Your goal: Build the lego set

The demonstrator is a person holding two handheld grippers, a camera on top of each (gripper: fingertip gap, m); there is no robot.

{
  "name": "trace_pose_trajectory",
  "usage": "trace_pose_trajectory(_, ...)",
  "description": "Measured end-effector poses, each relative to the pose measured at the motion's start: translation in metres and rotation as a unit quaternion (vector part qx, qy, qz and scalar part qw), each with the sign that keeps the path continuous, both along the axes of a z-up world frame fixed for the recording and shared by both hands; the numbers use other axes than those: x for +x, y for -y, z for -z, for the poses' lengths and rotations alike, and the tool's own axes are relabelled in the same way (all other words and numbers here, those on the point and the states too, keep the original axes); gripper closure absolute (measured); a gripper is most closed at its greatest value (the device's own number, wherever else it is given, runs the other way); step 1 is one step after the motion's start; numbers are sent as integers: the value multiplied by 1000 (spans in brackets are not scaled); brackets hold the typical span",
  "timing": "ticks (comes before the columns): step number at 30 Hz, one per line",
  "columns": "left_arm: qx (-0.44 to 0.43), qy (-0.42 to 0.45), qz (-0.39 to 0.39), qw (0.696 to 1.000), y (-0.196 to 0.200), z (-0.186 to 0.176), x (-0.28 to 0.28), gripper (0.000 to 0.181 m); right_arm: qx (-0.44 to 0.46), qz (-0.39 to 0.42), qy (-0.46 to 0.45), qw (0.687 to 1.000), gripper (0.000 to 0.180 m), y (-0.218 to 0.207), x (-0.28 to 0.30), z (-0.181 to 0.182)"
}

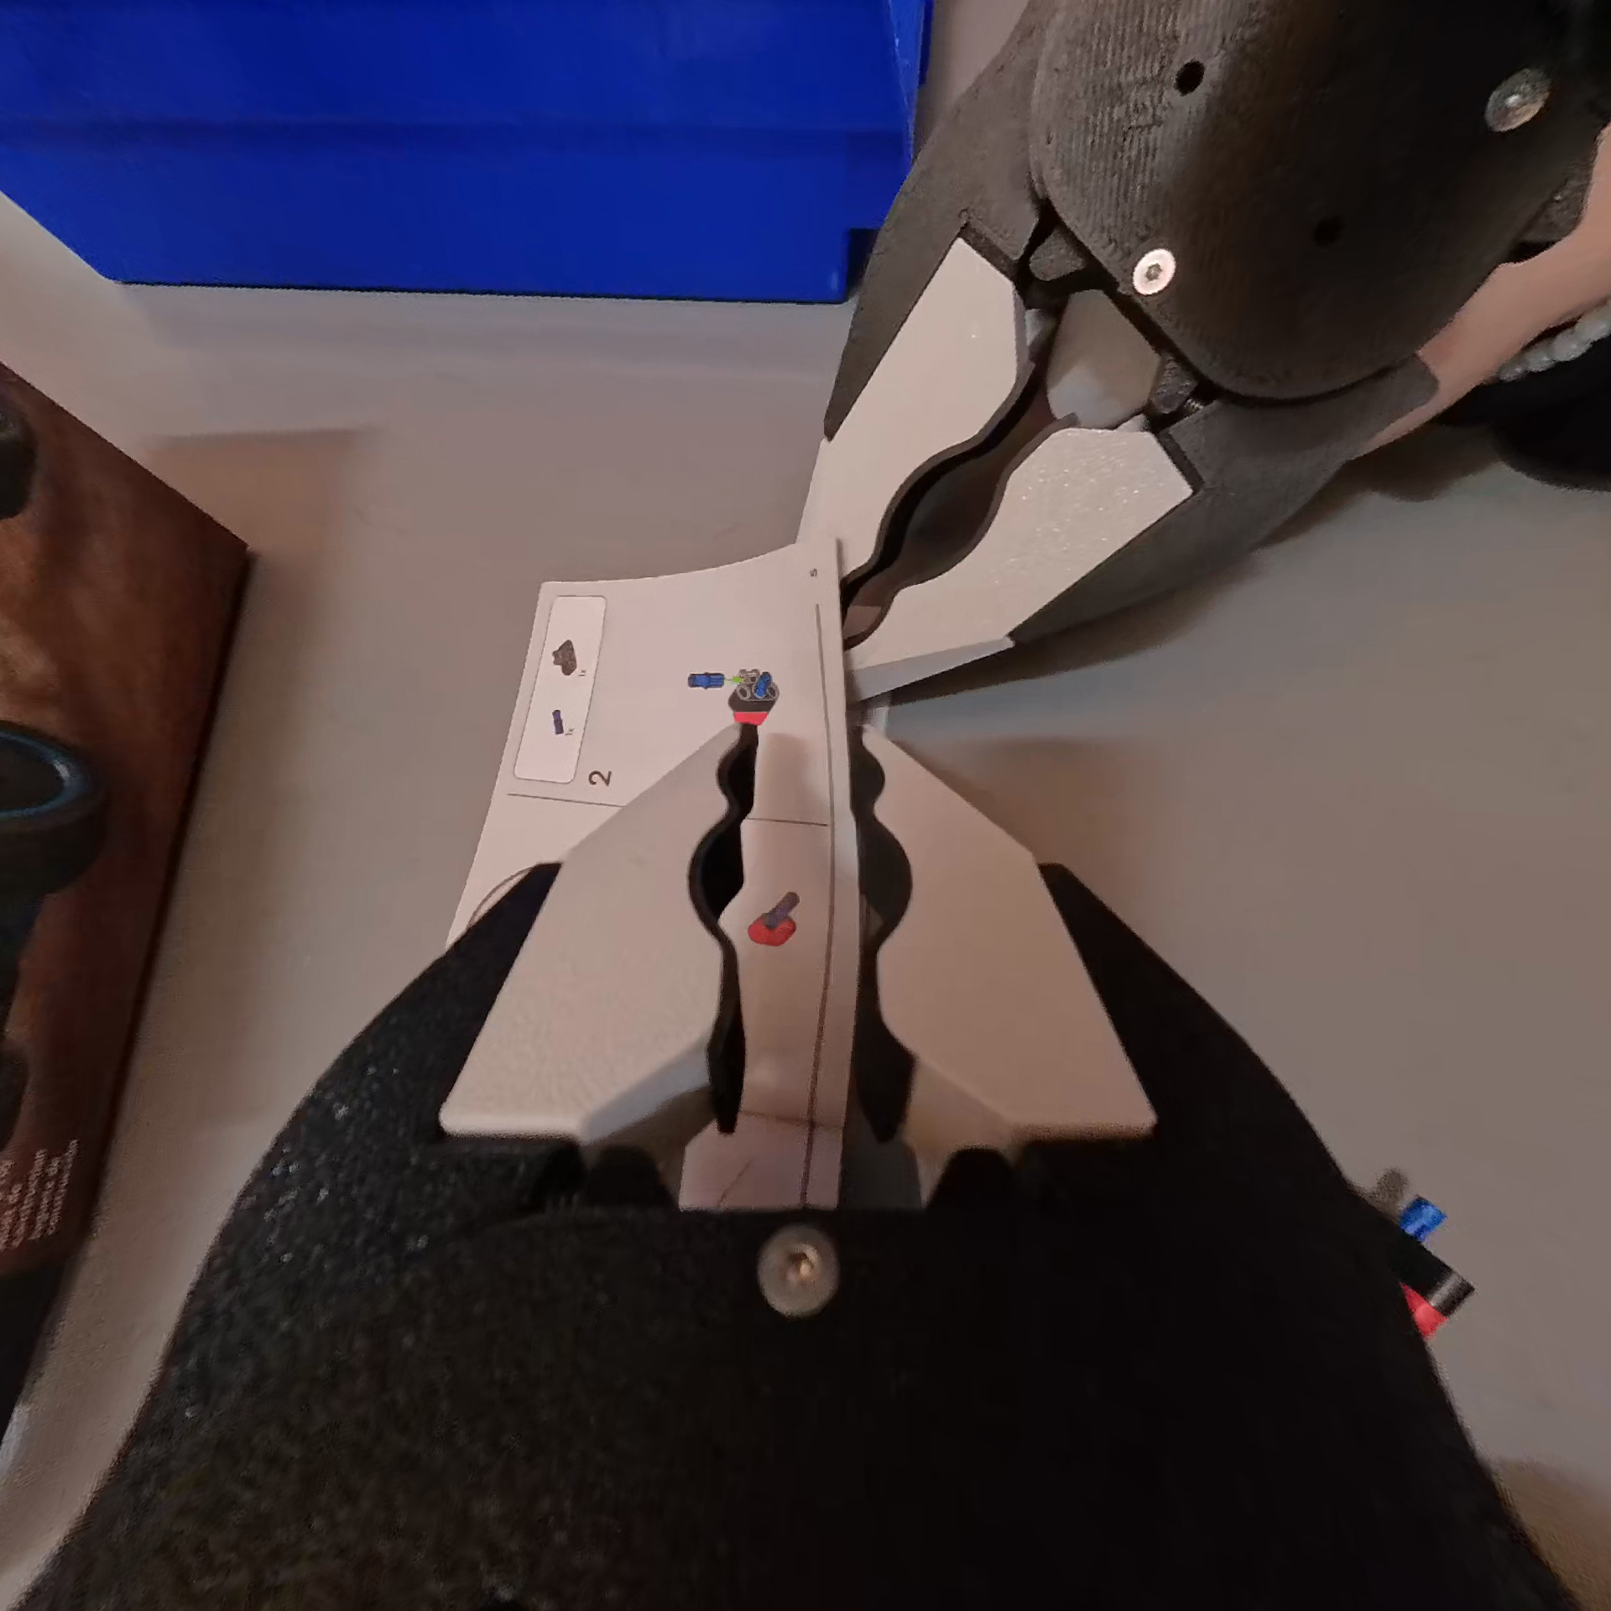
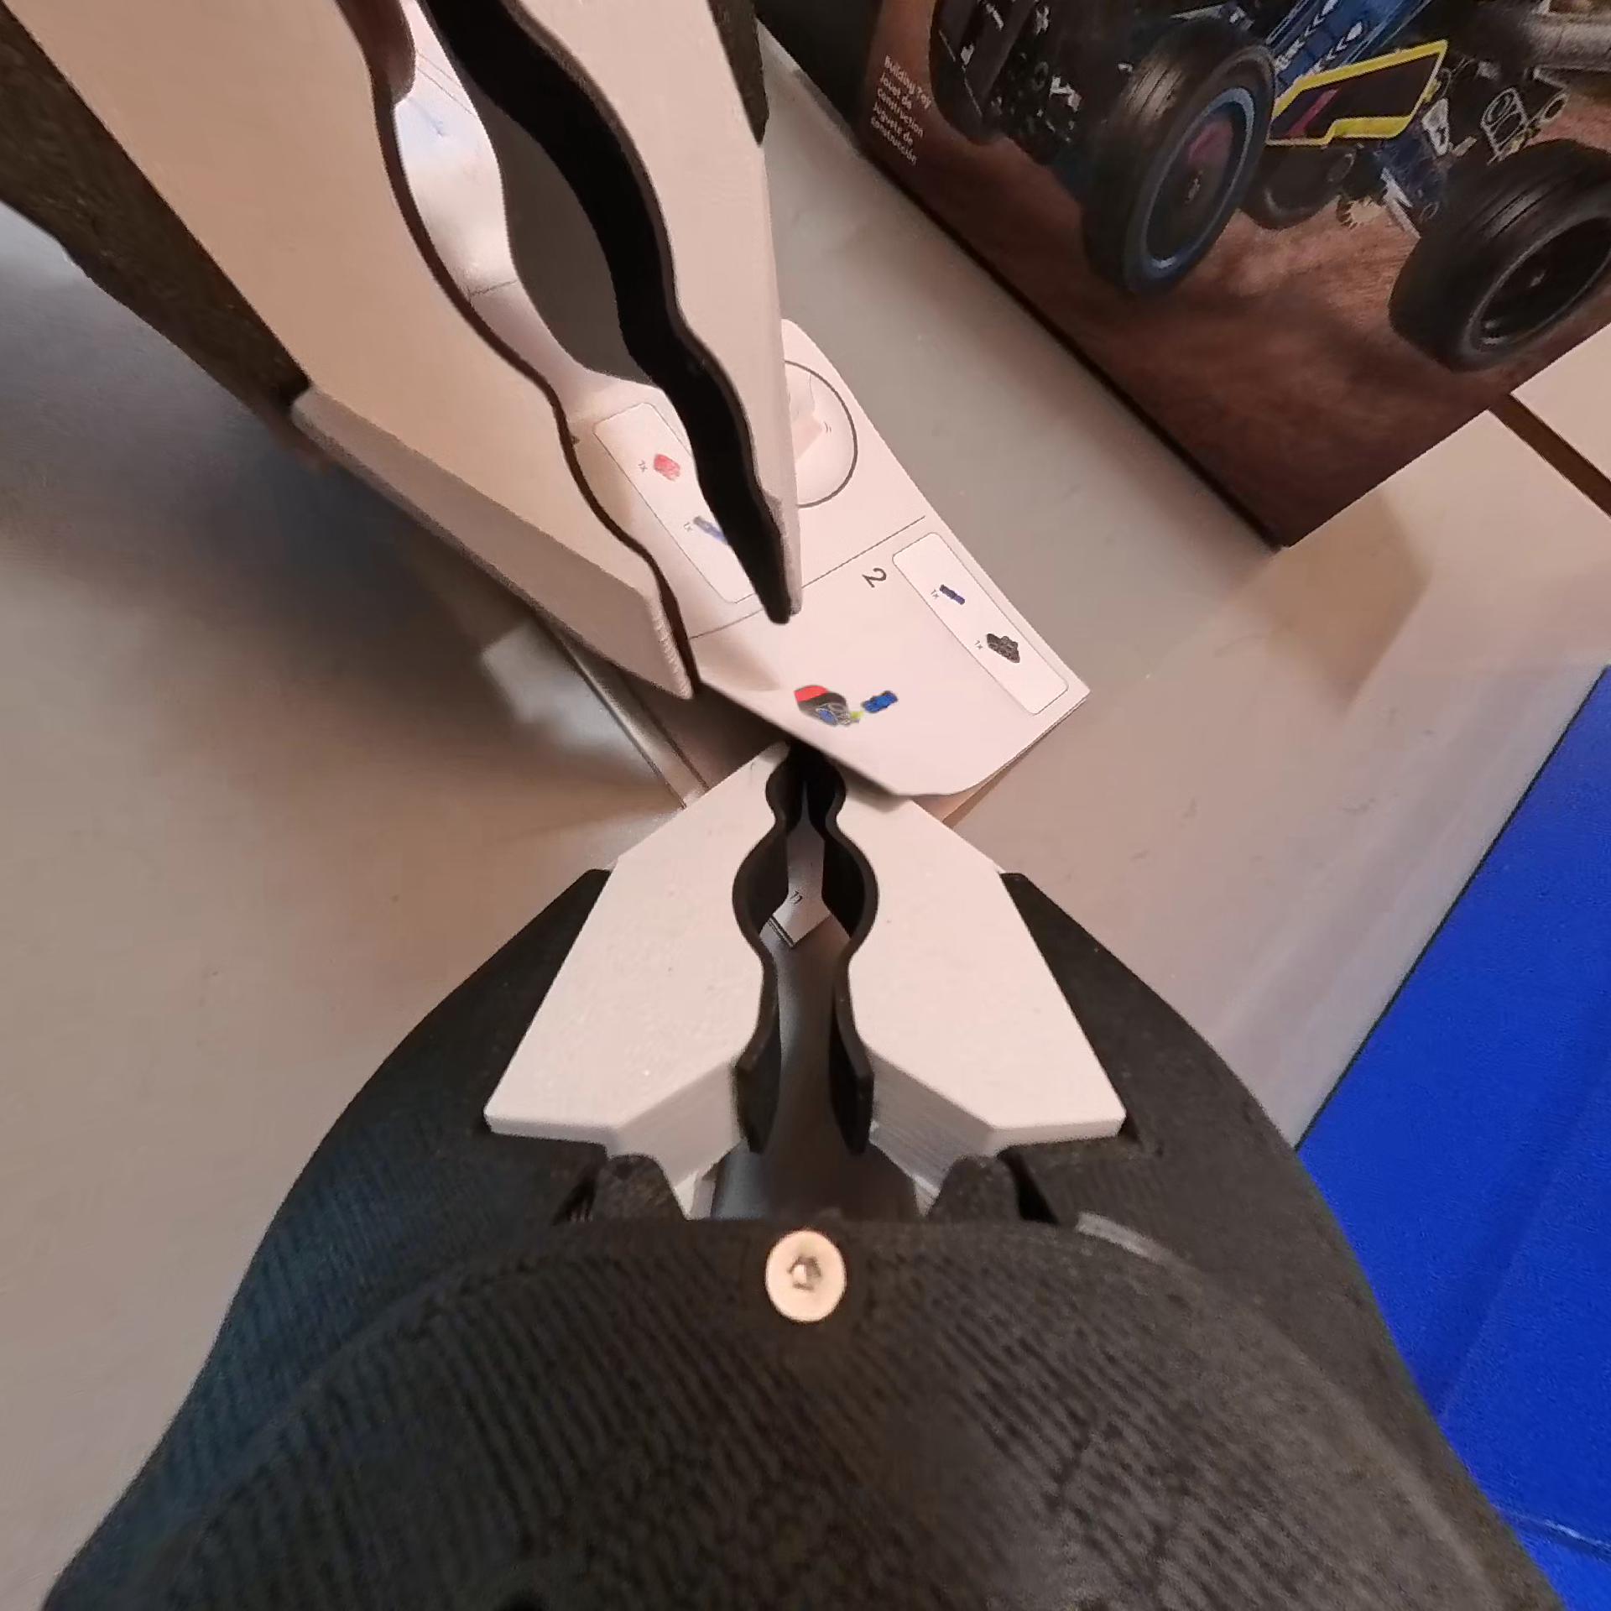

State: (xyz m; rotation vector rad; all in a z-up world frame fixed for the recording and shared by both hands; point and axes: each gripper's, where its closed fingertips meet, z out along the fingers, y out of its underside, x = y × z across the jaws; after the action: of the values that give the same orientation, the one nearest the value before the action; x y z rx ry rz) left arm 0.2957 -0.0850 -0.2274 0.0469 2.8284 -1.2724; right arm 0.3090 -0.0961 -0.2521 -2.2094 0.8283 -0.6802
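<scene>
Instruction booklet (image 1: 662, 697): lies open on the table (image 1: 1220, 872) between my two grippers, its early build steps face up; I judge we are turning or flattening a page to read them.
Left gripper (image 1: 798, 741): my jaws stand partly open astride the lifted page, which runs up between the fingers; whether they press it I cannot tell.
Right gripper (image 2: 806, 767): my jaws are almost together, tips pinching the page's edge at the booklet's corner, presumably to steady it.
Lego pieces (image 1: 1421, 1255): a small blue, black and red cluster rests on the table to my left gripper's right, untouched.
Lego box (image 2: 1264, 192): buggy artwork showing, lies near the booklet; contents hidden.
Blue bin (image 1: 436, 131): stands beyond the booklet; I cannot see inside.
</scene>
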Motion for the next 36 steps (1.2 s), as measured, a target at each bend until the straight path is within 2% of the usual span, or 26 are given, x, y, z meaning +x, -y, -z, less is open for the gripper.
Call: trace_pose_trajectory(36,-21,-18,-1,1000,4,-4,-2,162,-2,0,1,1000,180,0,0,0)
